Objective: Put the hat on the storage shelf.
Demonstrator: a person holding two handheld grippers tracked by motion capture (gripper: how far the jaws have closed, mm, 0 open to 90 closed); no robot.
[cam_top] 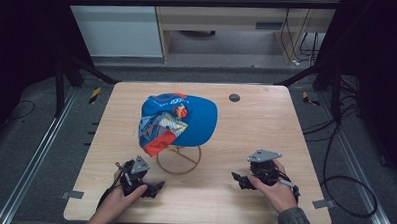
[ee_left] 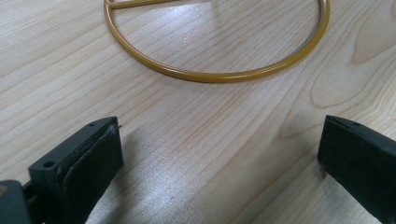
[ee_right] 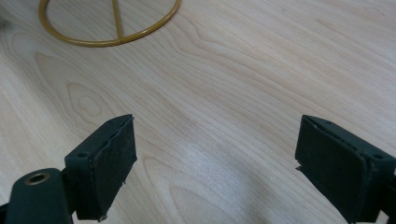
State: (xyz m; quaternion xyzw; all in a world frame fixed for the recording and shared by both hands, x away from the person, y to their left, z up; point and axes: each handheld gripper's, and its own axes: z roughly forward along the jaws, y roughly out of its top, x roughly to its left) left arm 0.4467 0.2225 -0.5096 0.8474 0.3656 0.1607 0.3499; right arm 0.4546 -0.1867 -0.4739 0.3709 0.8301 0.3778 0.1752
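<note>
A blue baseball cap [cam_top: 178,122] with a printed panel sat perched on a gold wire stand [cam_top: 179,160] near the middle of the wooden tabletop [cam_top: 255,139]. Both tools rested low on the near side: the left tool [cam_top: 151,189] at about seven o'clock from the stand's ring base, the right tool [cam_top: 239,180] at about four o'clock from it and farther off. In the left gripper view the jaws stood wide apart with nothing between them, the ring base [ee_left: 219,74] lying just ahead at twelve o'clock. In the right gripper view the jaws were likewise spread and empty, the ring [ee_right: 109,35] off toward eleven o'clock.

The work looked to be at its very start, with the cap untouched and both tools waiting to approach. The next move would likely call for raising a tool off the tabletop to the cap's height and closing on the brim or crown edge, perhaps with the other steadying the stand so it would not tip.

The stand's upright was hidden under the cap. The cap's brim direction was hard to make out, and the printed motifs were too small to read. A small dark disc [cam_top: 234,97] lay at one o'clock from the cap; what it was could not be told.
</note>
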